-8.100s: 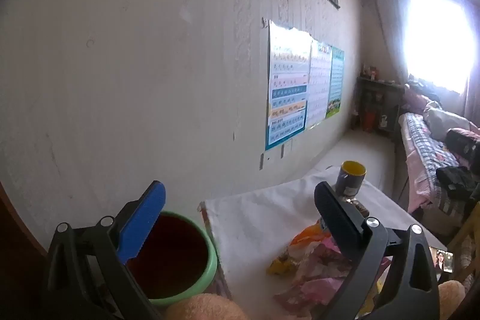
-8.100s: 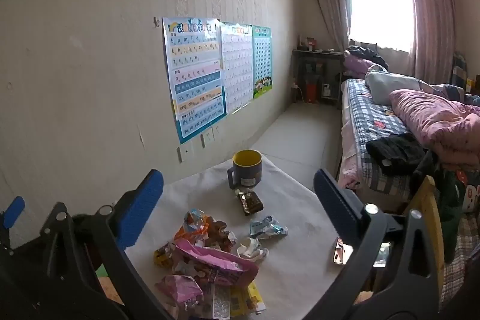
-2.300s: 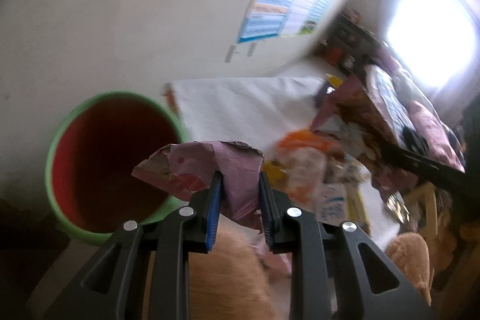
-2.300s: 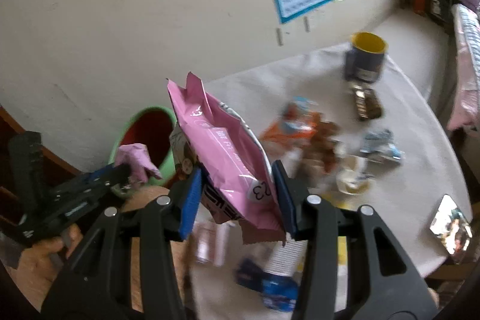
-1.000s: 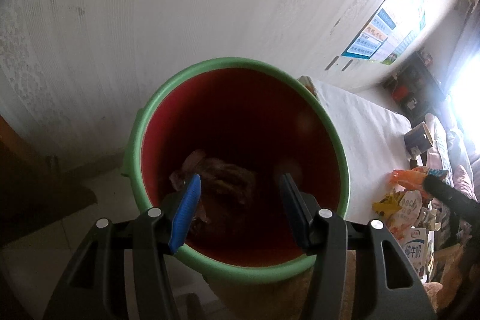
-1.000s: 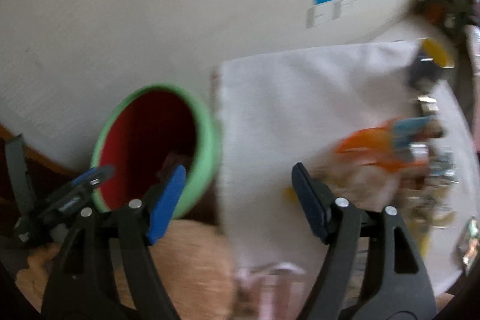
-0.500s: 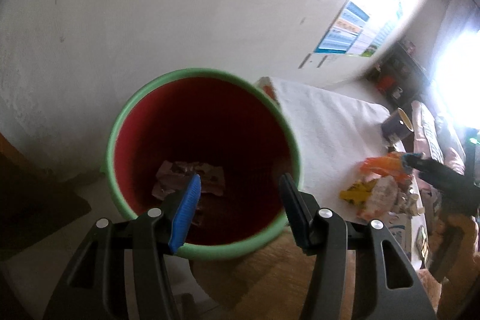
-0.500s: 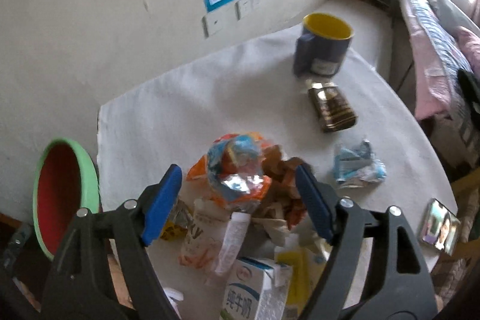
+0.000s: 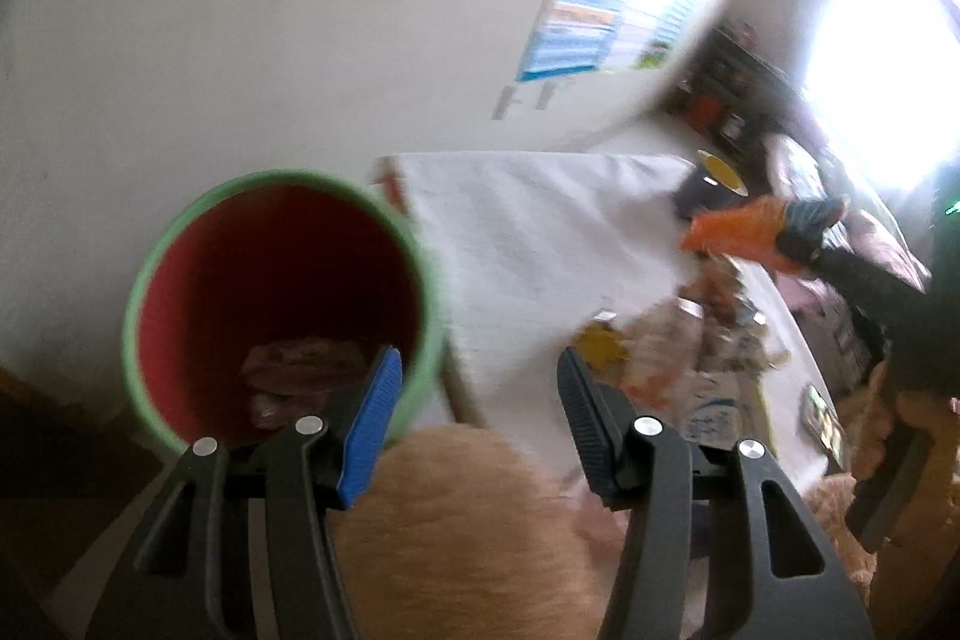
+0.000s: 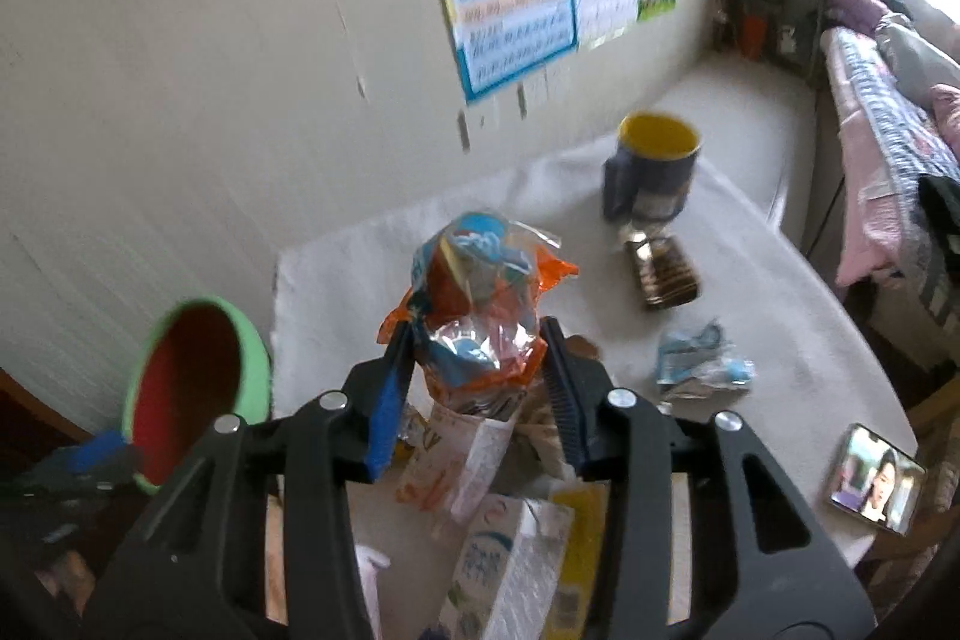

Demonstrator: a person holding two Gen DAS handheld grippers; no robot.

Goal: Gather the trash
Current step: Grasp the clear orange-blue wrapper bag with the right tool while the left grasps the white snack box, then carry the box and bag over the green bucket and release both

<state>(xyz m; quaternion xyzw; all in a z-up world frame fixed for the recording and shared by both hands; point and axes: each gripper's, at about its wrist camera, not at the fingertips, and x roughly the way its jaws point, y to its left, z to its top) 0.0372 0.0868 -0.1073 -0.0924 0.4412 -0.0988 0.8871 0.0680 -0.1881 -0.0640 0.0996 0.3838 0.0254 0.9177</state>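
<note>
A green bin with a red inside stands on the floor beside the table, with pink wrappers at its bottom. My left gripper hangs open and empty between the bin's rim and the table edge. The jaws of my right gripper are closing, and its pads press on a crumpled orange and blue snack bag over the trash pile. The left wrist view shows that orange bag raised above the white tablecloth.
On the table stand a blue mug with a yellow inside, a brown wrapper, a blue and white wrapper, a milk carton and a phone. A bed stands to the right, and posters hang on the wall behind.
My left gripper has drawn back from over the bin toward the table. The right gripper's jaws, wide apart over the pile before, have narrowed onto the orange bag.
</note>
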